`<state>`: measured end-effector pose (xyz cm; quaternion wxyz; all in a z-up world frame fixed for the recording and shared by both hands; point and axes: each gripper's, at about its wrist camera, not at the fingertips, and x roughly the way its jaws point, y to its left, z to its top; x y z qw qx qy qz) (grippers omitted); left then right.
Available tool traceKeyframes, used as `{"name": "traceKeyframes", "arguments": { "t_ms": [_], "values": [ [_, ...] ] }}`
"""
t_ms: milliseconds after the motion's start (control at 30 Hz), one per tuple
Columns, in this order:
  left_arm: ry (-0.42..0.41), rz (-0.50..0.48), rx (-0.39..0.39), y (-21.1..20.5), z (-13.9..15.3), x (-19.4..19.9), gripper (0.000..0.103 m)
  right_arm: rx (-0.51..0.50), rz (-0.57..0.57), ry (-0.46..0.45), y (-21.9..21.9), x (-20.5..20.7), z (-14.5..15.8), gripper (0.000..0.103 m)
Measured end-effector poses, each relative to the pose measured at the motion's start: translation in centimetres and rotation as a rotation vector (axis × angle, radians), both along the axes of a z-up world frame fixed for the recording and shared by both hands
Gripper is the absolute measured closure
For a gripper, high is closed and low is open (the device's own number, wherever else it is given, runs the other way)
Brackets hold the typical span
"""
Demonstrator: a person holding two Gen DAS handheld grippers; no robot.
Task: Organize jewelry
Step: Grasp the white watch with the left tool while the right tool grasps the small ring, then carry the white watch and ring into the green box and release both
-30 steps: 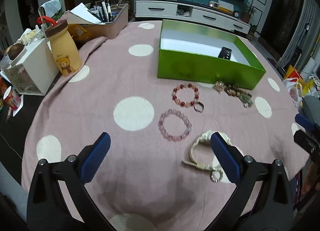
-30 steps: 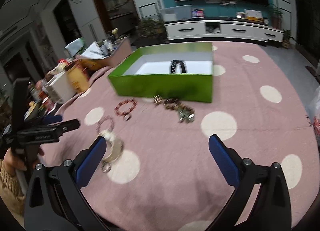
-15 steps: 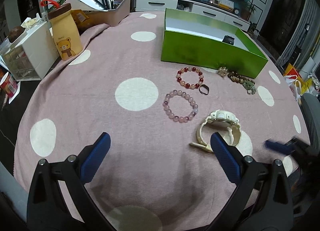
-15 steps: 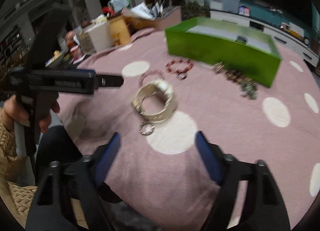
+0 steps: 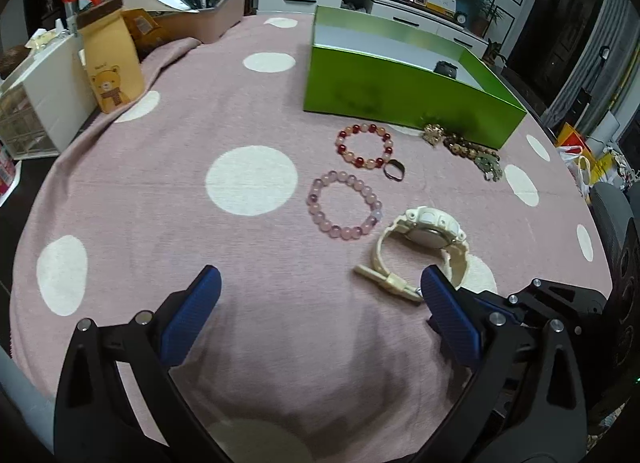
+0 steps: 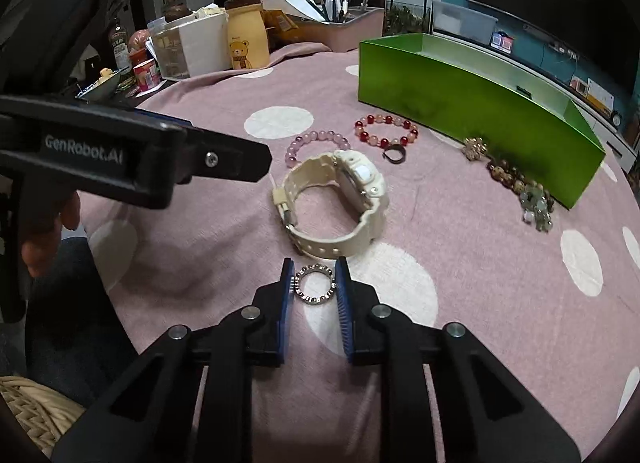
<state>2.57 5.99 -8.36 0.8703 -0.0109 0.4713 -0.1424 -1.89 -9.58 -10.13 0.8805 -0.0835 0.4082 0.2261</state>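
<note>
Since earlier frame, our right tongs [image 6: 315,281] dropped toward silver beaded ring [image 6: 314,283], jaws closing around it. Left tongs [image 5: 320,303] wide, empty. Next: we pinch, lift, carry to green box [image 6: 472,111].

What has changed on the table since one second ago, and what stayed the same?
The right gripper swung over from the right and came down around the silver ring; its jaws are closing. The left gripper stayed open. Watch, bracelets and green box did not move.
</note>
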Motion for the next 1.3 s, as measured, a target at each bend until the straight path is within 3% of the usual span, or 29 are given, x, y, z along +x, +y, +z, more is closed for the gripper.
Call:
{"name": "traceKeyframes", "arguments": {
  "t_ms": [100, 167, 233, 367, 433, 467, 533, 833, 1300],
  "values": [
    [0.008, -0.026, 0.003, -1.0, -0.4, 0.3, 0.003, 0.012, -0.051, 0.012, -2.1, -0.4, 0.1, 0.083],
    [0.010, -0.041, 0.009, -1.8, -0.6, 0.6, 0.010, 0.032, -0.089, 0.023, -3.7, -0.7, 0.1, 0.083],
    [0.018, -0.057, 0.014, -2.6, -0.8, 0.9, 0.026, 0.043, -0.122, 0.027, -5.1, -1.0, 0.2, 0.083],
    [0.045, -0.072, 0.018, -3.8, -1.7, 1.7, 0.044, 0.073, -0.161, 0.027, -6.9, -1.1, 0.6, 0.083],
    [0.058, -0.073, 0.020, -4.2, -2.0, 2.0, 0.064, 0.081, -0.168, 0.020, -7.1, -1.0, 0.8, 0.083],
    [0.058, -0.070, 0.025, -4.3, -2.1, 2.1, 0.066, 0.086, -0.169, 0.016, -7.2, -0.9, 0.9, 0.083],
    [0.061, -0.065, 0.029, -4.4, -2.1, 2.3, 0.080, 0.092, -0.172, 0.009, -7.3, -0.9, 0.9, 0.083],
    [0.064, -0.044, -0.001, -4.3, -1.8, 2.3, 0.092, 0.120, -0.199, -0.004, -8.3, -0.8, 1.1, 0.083],
    [-0.016, -0.016, -0.060, -3.6, 2.6, 2.8, 0.093, 0.155, -0.276, -0.096, -11.7, 0.5, 4.3, 0.083]
  ]
}}
